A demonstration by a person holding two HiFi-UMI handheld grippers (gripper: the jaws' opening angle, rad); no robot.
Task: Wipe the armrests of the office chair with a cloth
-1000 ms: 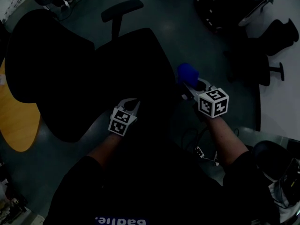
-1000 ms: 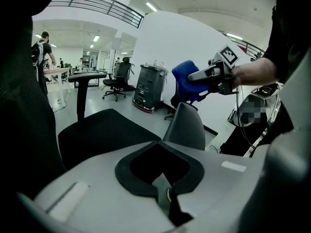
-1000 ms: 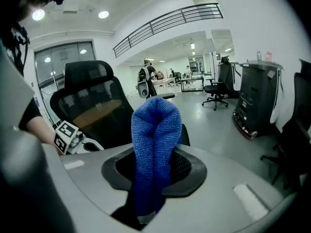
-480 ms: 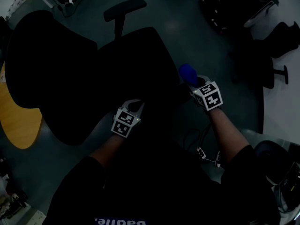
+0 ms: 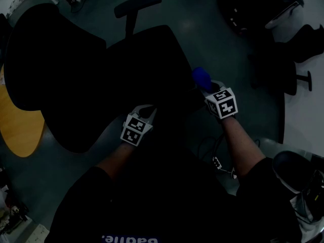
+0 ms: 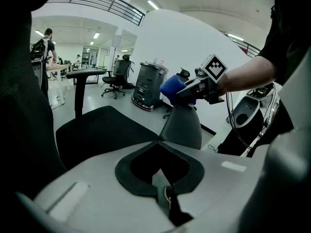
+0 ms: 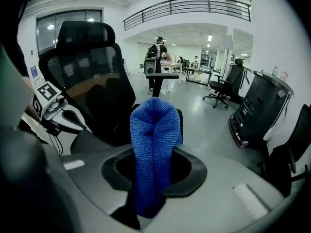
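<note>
My right gripper (image 5: 206, 88), clamped on the blue cloth (image 5: 201, 76), has edged inward over the near armrest (image 6: 182, 125), so wiping seems under way; my left gripper (image 5: 148, 112) sits closed, empty.

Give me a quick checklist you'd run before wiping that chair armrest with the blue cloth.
1. Cloth held firmly: ok. The right tool is shut on the blue cloth.
2. Cloth sticks out beyond the tool: ok, as a folded bunch.
3. Cloth on the near armrest: cannot tell. It sits right at the pad's top.
4. Left tool clear of the wipe: ok. It is shut, empty and apart, at the seat's near edge.
5. Far armrest bare: ok.
</note>
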